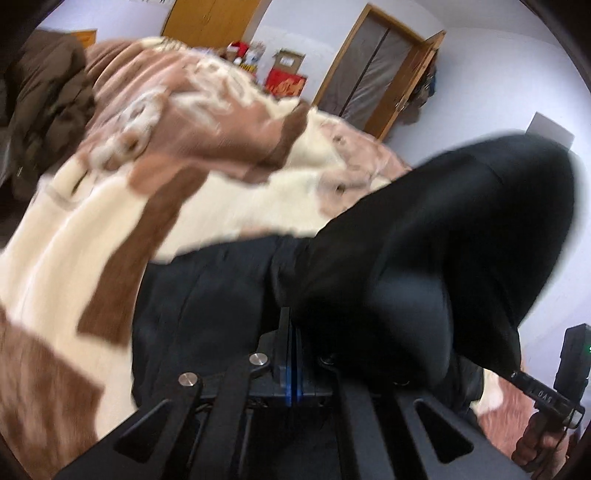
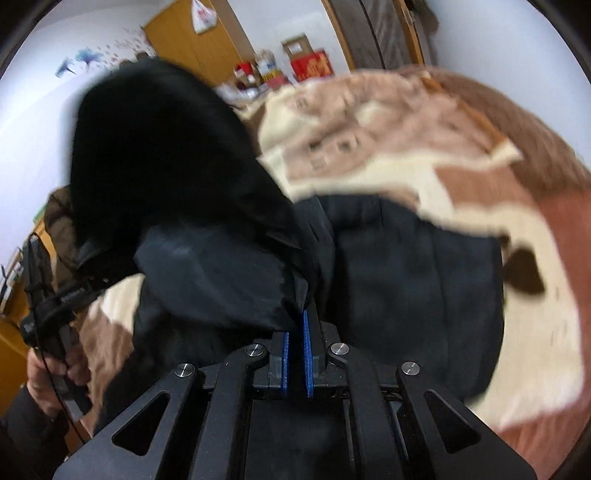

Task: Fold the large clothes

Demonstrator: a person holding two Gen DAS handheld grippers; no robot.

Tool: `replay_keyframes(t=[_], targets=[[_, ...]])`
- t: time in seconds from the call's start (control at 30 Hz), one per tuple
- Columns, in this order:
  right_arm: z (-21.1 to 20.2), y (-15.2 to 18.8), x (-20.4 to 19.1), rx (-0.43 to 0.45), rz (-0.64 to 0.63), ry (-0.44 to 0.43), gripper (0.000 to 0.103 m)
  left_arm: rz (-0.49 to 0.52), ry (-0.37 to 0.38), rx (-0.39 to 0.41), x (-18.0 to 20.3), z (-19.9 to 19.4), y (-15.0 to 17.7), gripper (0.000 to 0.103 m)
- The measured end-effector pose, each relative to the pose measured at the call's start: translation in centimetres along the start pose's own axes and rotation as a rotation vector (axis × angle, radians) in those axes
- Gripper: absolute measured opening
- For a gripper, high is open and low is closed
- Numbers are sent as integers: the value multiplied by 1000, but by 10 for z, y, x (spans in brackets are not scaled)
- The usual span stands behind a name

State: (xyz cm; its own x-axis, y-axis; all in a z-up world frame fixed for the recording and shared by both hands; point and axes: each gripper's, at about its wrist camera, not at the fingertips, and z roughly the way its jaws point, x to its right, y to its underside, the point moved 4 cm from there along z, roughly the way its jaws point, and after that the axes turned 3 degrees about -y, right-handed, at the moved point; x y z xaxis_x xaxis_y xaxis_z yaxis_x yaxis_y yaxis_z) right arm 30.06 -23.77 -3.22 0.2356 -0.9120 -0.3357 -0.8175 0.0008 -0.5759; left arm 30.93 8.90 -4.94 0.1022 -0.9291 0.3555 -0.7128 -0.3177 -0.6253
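A bedroom in a home is shown. Most of the view is filled by a bed point(image 1: 74, 240) covered with a fleecy brown-and-cream blanket point(image 2: 480, 206). White walls are seen behind it, with a wooden door point(image 2: 192, 44) on which a plastic bag point(image 2: 202, 16) is hung. Red gift boxes point(image 1: 286, 83) and cardboard cartons point(image 2: 297, 46) are stacked against the far wall. Blue flower stickers point(image 2: 79, 61) are stuck to one wall.

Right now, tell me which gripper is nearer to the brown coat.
Left. The left gripper, shut on the black jacket, has the brown coat off to its left; the right gripper, clamping the same jacket, sits farther right, away from it.
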Motion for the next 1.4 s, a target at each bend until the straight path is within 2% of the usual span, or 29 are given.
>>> replay_keyframes(t=[0.13, 0.2, 0.3, 0.4, 0.5, 0.6, 0.67, 0.77, 0.87, 0.97, 1.07, 1.17, 1.27, 1.4], targets=[[0, 22, 12, -63, 38, 37, 8, 4, -62, -69, -17, -5, 35, 1], [-13, 24, 16, -44, 48, 33, 20, 4, -67, -84, -25, -17, 50, 1], [-34, 15, 17, 11, 52, 45, 32, 21, -86, -89, -34, -36, 65, 1], [-42, -1, 5, 63, 31, 38, 33, 20, -90, -59, -33, -55, 63, 1], [-29, -12, -19, 71, -22, 13, 33, 58, -37, 2, -10, -62, 41, 2], [-2, -16, -39, 54, -68, -4, 33, 117, 19, 13, 20, -46, 29, 2], [25, -9, -44, 1, -89, 20, 33, 139, 58, -44, 38, -19, 36, 2], [61, 13, -27, -90, -75, 81, 33, 189, 62, -157, 53, 22, 72, 2], [78, 32, -9, -110, -56, 71, 33, 179, 40, -230, 48, 56, 109, 2], [86, 41, -6, -108, -81, 97, 32, 159, 44, -209, 43, 67, 118, 2], [93, 47, -9, -123, -109, 136, 32, 180, 16, -213, 48, 71, 116, 2], [82, 45, -9, -156, -67, 134, 32, 184, 7, -240, 53, 63, 112, 2], [54, 39, -21, -96, -79, 134, 32, 180, 39, -234, 57, 36, 103, 2], [12, 23, -49, 46, -104, 43, 32, 188, 57, -129, 55, 0, 79, 2]])
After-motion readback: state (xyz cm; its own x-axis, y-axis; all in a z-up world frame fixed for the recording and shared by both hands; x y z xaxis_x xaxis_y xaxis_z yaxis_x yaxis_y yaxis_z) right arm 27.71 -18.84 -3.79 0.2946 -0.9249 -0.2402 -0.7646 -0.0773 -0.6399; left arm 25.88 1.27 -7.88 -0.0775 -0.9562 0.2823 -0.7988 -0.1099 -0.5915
